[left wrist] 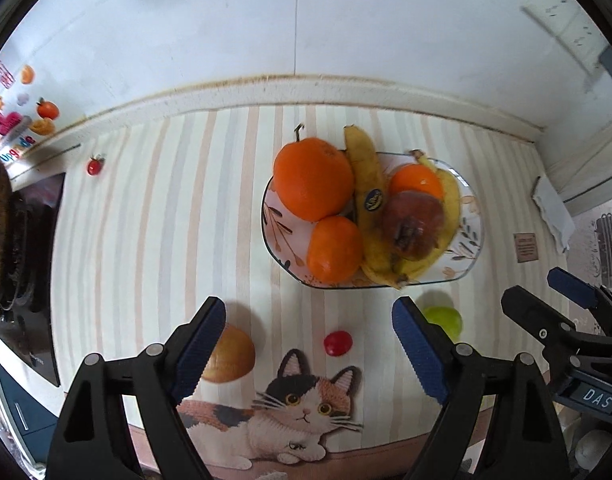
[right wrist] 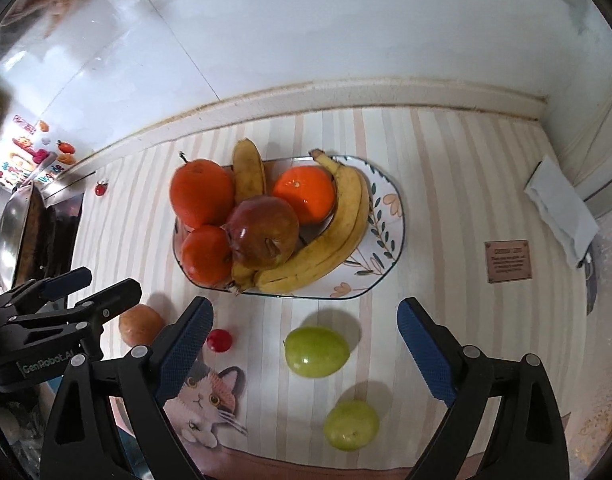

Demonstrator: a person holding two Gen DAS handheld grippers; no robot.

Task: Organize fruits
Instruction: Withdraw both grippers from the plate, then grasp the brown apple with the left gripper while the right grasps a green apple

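Orange-heavy plate (right wrist: 389, 216) looks mostly loaded, we judge; two green fruits (right wrist: 317, 352), a tomato (right wrist: 219, 340) and an apple (right wrist: 141, 325) remain on the desk (right wrist: 445, 184), both grippers' (left wrist: 307, 348) (right wrist: 304, 352) fingers spread, empty.

Mat (right wrist: 445, 184): pale cream with thin stripes of peach and grey; a calico cat (left wrist: 302, 404) printed at its near edge, white, orange and black, yellow eyes. Plate (right wrist: 389, 216): white, dark rim, painted with dark green leaf sprigs and peach flowers. On it, three oranges (right wrist: 202, 192), deep orange; bananas (right wrist: 333, 236), yellow with brown flecks, the far one (left wrist: 367, 168) browner and bearing a dark blue sticker; pomegranate (right wrist: 264, 230), dull red-brown and glossy. Off the plate: two green fruits (right wrist: 317, 352), yellow-green; a small red fruit (right wrist: 219, 340); a round fruit (right wrist: 140, 324), tan-orange, at the left. Gripper pads (right wrist: 423, 354): blue on black arms. Wall (right wrist: 345, 40): white. Cloth (right wrist: 561, 208) at the right: white.
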